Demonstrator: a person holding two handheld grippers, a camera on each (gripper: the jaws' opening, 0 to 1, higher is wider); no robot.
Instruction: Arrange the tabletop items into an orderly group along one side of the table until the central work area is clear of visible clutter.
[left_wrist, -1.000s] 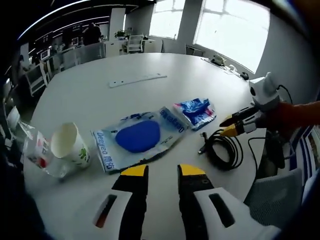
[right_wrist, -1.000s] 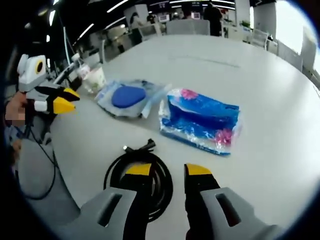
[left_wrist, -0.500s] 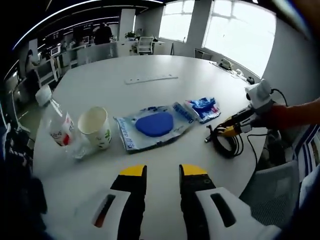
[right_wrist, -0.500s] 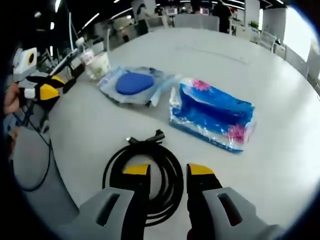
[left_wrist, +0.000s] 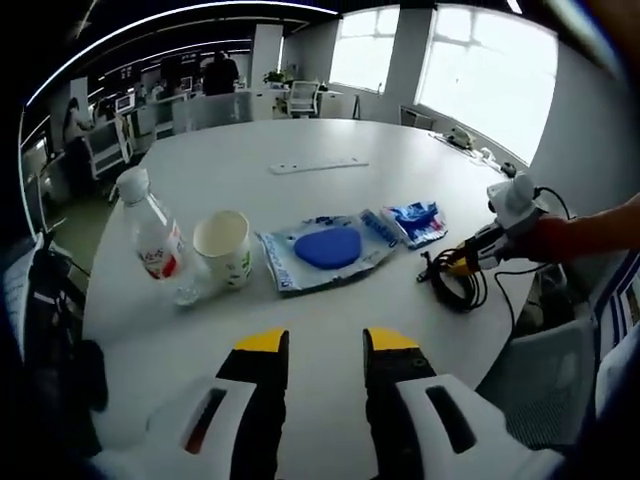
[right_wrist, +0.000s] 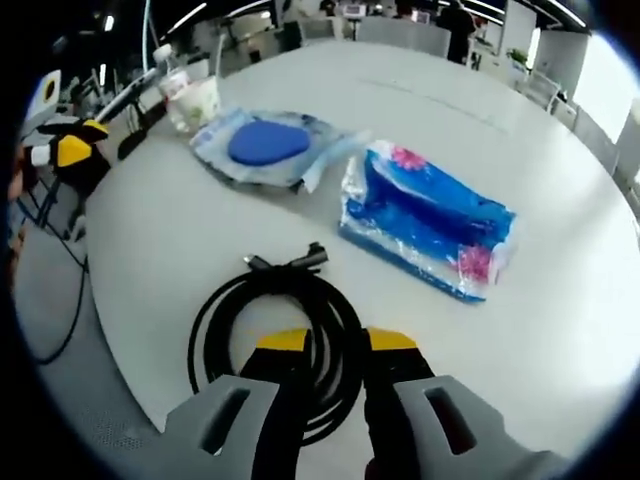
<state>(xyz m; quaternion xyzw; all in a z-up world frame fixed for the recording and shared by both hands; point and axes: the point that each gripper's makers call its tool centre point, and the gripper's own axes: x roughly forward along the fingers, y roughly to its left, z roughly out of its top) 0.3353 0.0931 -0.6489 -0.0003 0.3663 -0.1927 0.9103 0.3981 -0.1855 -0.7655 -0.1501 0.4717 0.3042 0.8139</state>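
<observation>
My right gripper (right_wrist: 335, 345) has dropped onto the coiled black cable (right_wrist: 270, 340), jaws narrowly parted astride a strand, not clamped; my left gripper (left_wrist: 325, 345) has backed off, part-open, empty; pickup imminent.

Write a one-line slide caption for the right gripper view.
Right gripper straddles a coiled black cable on the white table, beside a blue plastic pack.
</observation>
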